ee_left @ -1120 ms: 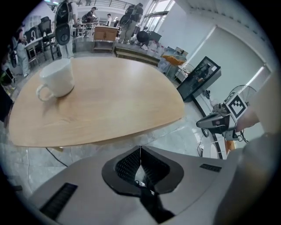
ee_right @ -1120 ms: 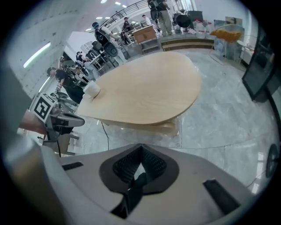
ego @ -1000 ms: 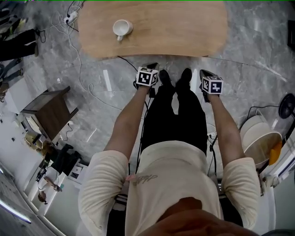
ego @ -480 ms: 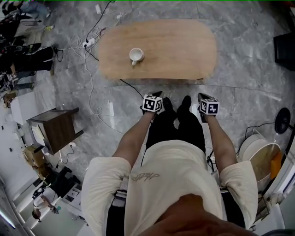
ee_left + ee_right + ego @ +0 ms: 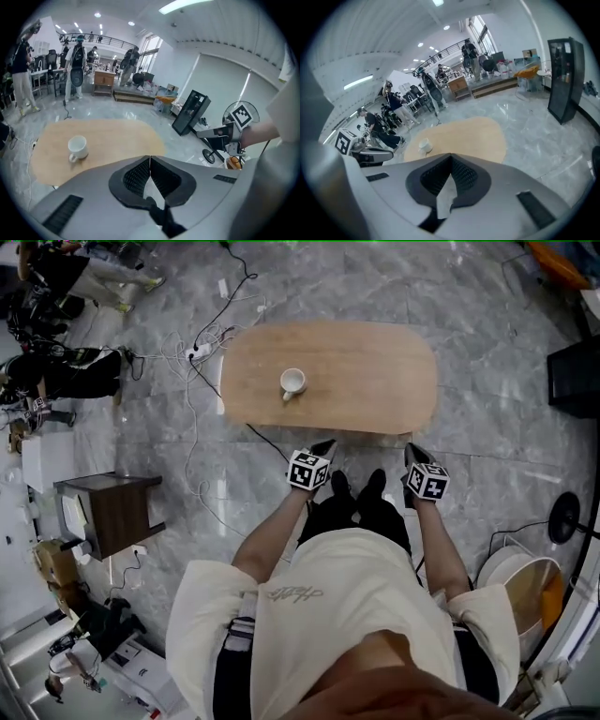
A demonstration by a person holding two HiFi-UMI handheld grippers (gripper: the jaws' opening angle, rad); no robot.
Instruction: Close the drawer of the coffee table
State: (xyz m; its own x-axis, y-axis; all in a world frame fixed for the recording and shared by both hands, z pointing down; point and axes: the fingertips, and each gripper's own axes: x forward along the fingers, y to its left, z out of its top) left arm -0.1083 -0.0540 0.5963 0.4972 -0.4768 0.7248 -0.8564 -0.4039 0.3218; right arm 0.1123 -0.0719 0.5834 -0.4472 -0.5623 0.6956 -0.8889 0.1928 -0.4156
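Observation:
The oval wooden coffee table (image 5: 356,371) stands on the grey marble floor ahead of the person, with a white cup (image 5: 292,382) on its top. No drawer can be made out from above; the table's near edge (image 5: 375,433) only shows a thin shadowed strip. My left gripper (image 5: 326,445) and right gripper (image 5: 411,451) are held side by side just short of that edge, above the person's feet. Both are shut with nothing between the jaws. The left gripper view shows the table (image 5: 108,136) and cup (image 5: 77,148) beyond the shut left gripper (image 5: 150,157); the right gripper view shows the table (image 5: 464,133) past the shut right gripper (image 5: 451,155).
A dark wooden side table (image 5: 117,512) stands at the left. Cables and a power strip (image 5: 199,352) trail over the floor left of the coffee table. A black cabinet (image 5: 574,376) is at the right, a fan base (image 5: 562,517) and a white bin (image 5: 520,582) at the lower right. People stand at the far left.
The table has slid down and shrunk in the head view, as the camera has risen or pulled back. Both grippers keep their place before the person's feet and stay shut.

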